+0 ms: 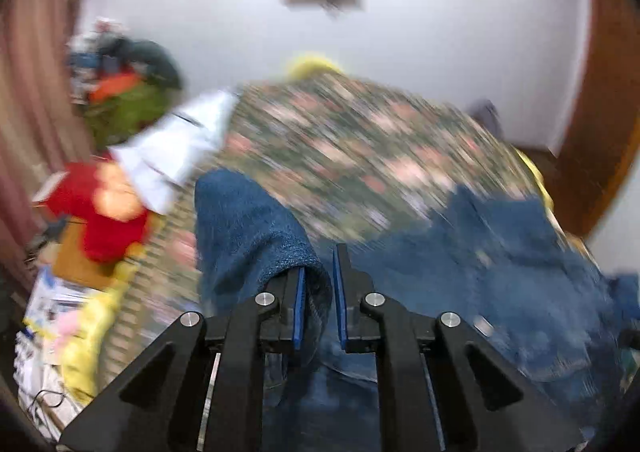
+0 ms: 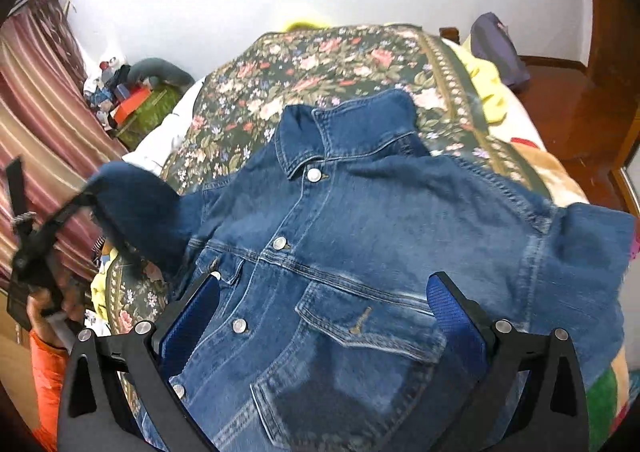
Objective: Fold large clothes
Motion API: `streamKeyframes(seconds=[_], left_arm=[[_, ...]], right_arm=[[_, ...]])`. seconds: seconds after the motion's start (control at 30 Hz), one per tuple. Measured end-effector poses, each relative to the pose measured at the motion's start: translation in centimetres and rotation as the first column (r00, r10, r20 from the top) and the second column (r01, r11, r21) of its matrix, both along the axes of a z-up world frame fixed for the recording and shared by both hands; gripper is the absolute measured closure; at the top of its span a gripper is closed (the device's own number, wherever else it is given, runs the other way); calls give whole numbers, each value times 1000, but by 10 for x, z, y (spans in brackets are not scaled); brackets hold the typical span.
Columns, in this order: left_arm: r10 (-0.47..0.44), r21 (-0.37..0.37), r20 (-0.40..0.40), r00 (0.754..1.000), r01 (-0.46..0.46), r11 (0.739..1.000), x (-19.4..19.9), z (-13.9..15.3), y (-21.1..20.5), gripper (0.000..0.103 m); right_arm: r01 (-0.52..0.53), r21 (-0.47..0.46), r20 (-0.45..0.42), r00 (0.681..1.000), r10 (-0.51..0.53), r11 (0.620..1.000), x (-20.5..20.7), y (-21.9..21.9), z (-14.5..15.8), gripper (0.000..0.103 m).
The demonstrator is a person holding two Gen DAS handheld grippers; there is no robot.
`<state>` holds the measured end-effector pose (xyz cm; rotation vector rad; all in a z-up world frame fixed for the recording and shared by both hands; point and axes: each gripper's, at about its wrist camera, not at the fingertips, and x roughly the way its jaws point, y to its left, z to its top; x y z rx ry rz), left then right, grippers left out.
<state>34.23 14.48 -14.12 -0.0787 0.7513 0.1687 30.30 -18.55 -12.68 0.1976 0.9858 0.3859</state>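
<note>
Denim jacket [image 2: 360,252] front-up on floral bedspread [image 2: 320,64], collar away from right gripper [image 2: 324,316], which gapes wide above. Left gripper [image 1: 319,292] clamps sleeve [image 1: 248,228].

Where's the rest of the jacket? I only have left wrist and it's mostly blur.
Observer: The denim jacket lies front up on the floral bedspread, collar at the far end.
Operator: Buttoned?
Observer: Yes, the front looks closed; its metal buttons run down the placket.
Operator: Right tongs?
Observer: The right tongs are open, with the chest pocket showing between them and no cloth pinched.
</note>
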Motion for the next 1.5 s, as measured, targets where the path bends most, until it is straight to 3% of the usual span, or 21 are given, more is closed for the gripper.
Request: streamKeyframes(seconds=[0.1, 0.3, 0.4, 0.43, 0.5, 0.53, 0.63, 0.8, 0.97, 1.1, 1.13, 1.2, 1.23, 1.3, 1.43, 1.5], left_arm=[[-134, -127, -156, 979, 114, 985, 17, -49, -40, 91], [-258, -246, -363, 895, 176, 953, 23, -116, -88, 88], [-254, -258, -360, 898, 166, 952, 16, -109, -81, 84], [-252, -285, -349, 902, 154, 946, 11, -103, -74, 77], [-250, -305, -310, 917, 153, 940, 4, -91, -61, 43], [-238, -300, -277, 931, 152, 942, 0, -83, -52, 39], [-159, -242, -204, 966, 107, 964, -14, -60, -16, 37], [16, -214, -204, 979, -60, 975, -6, -64, 54, 33], [124, -298, -299, 946, -216, 930, 5, -109, 102, 33], [80, -440, -313, 946, -219, 871, 13, -138, 109, 33], [63, -470, -305, 950, -208, 858, 15, -142, 105, 35], [46, -503, -293, 955, -195, 842, 19, -145, 101, 47], [51, -493, -297, 953, -199, 847, 21, -143, 97, 50], [68, -421, -306, 950, -199, 885, 27, -141, 89, 69], [107, -226, -275, 955, -173, 959, 32, -114, 74, 88], [126, -130, -237, 963, -160, 979, 30, -94, 66, 95]], right_arm=[[12, -3, 20, 1000, -12, 1000, -11, -15, 9, 0], [58, -16, 55, 997, -57, 998, -30, -48, 24, 0], [80, -30, 76, 994, -77, 996, -37, -61, 29, 0], [87, -30, 81, 993, -85, 996, -40, -66, 30, 0], [94, -28, 82, 992, -92, 995, -41, -72, 30, 0], [96, -24, 80, 992, -94, 995, -40, -73, 29, 0], [101, -15, 71, 992, -100, 995, -38, -73, 25, 0], [90, 15, 49, 995, -91, 996, -27, -62, 17, 0], [64, 15, 46, 997, -64, 998, -18, -44, 11, 0], [52, -10, 48, 998, -52, 999, -10, -35, 6, 0], [52, -14, 45, 998, -51, 999, -8, -34, 4, 0], [54, -16, 34, 998, -53, 998, -5, -32, 0, 0], [56, -16, 26, 998, -55, 998, -2, -32, -3, 0], [61, -13, 11, 998, -61, 998, 0, -33, -7, 0], [68, 4, 7, 998, -68, 998, -1, -38, -7, 0], [75, 5, 19, 997, -75, 997, -4, -43, -5, 0]])
